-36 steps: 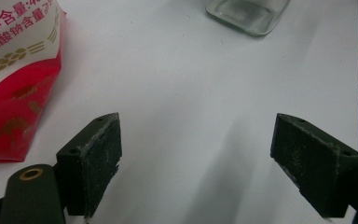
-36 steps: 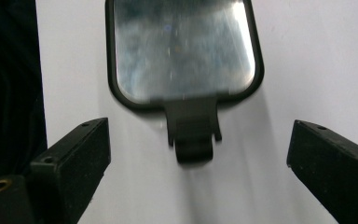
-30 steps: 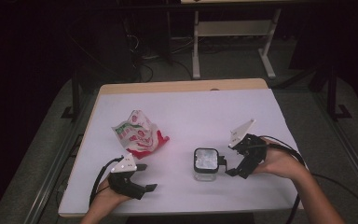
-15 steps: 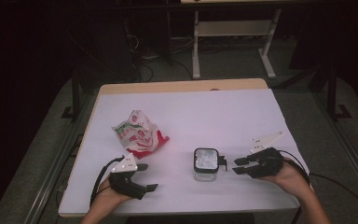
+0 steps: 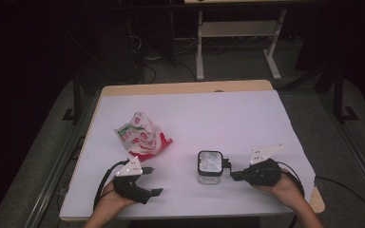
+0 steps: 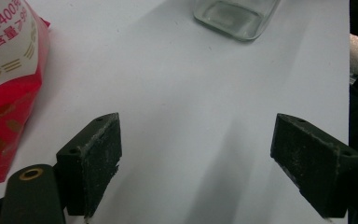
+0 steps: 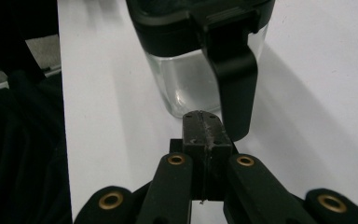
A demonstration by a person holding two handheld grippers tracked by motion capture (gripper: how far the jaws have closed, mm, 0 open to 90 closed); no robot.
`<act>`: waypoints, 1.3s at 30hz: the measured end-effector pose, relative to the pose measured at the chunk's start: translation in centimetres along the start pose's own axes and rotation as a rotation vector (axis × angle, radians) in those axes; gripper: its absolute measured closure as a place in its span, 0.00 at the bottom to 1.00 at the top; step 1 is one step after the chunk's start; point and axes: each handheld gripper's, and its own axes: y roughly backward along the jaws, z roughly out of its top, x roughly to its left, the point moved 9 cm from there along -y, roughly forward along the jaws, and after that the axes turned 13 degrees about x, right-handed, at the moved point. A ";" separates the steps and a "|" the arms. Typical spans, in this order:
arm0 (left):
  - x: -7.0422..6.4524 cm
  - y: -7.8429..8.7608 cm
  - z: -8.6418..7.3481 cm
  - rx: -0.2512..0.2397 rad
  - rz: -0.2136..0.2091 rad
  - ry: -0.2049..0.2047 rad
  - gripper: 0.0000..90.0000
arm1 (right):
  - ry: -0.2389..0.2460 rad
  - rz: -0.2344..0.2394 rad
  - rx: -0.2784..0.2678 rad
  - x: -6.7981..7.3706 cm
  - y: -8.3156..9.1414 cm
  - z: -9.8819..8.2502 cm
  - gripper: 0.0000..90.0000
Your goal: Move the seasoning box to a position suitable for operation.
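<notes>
Item: glass jar (image 5: 210, 167), black clip lid, upright on the white bench (image 5: 228, 118), near-centre; long axis vertical, latch pointing right toward your right gripper (image 5: 234, 175). Its fingers, just closed, are pressed together, empty. Your left gripper (image 5: 153, 181): fingers spread, near the red-and-white bag (image 5: 140, 137).

High view: a fixed camera above the desk's (image 5: 247, 114) near edge, facing forward and down from some distance, taking in the whole white top and the floor beyond its far edge. Left gripper view: a camera riding low over the near left part of the desk, looking across it, with the red-and-white bag (image 6: 7, 74) close at its left margin and the base of the glass jar (image 6: 235, 16) at its top. Right gripper view: a camera very close to that same jar (image 7: 191, 65), so both gripper views share it with the high view (image 5: 210, 166).
</notes>
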 end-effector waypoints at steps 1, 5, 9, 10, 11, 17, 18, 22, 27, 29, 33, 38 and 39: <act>0.0 0.0 0.0 -0.003 -0.002 0.002 0.18 | -0.003 0.004 -0.009 -0.1 0.0 0.1 1.00; 0.0 -0.2 -0.1 0.001 -0.008 0.000 0.18 | 0.005 -0.007 -0.009 -0.5 -0.2 0.3 1.00; -0.1 -0.3 0.1 0.001 -0.010 -0.009 0.18 | -0.001 -0.033 -0.006 -1.2 -0.4 0.6 1.00; -0.1 -0.4 0.1 0.002 -0.010 -0.012 0.18 | -0.003 -0.044 -0.006 -1.3 -0.5 0.6 1.00; -0.2 -0.4 0.1 0.002 -0.010 -0.012 0.18 | -0.005 -0.051 -0.009 -1.5 -0.5 0.7 1.00; -0.2 -0.3 0.0 0.000 -0.007 -0.008 0.18 | -0.010 -0.094 -0.015 -2.4 -0.5 1.0 1.00; -0.2 -0.3 0.0 -0.001 -0.008 -0.006 0.18 | -0.011 -0.096 -0.013 -2.3 -0.5 1.0 1.00; -0.1 -0.1 -0.1 -0.006 -0.004 -0.004 0.18 | -0.009 -0.104 -0.030 -2.0 0.3 0.7 1.00; 0.1 0.0 -0.1 -0.002 0.006 -0.005 0.18 | -0.030 -0.130 -0.059 -2.2 1.6 0.0 1.00; 0.1 0.1 -0.1 -0.004 0.004 0.000 0.18 | -0.047 -0.143 -0.078 -2.6 2.2 -0.2 0.98; 0.3 0.1 0.0 -0.010 0.001 0.008 0.18 | -0.104 -0.187 -0.125 -3.8 3.4 -0.8 0.80; 0.2 0.1 0.1 -0.008 -0.001 0.007 0.18 | -0.156 -0.241 -0.146 -4.9 3.7 -1.2 0.51; 0.1 0.1 0.2 -0.005 -0.001 0.004 0.18 | -0.160 -0.249 -0.150 -5.0 3.7 -1.2 0.45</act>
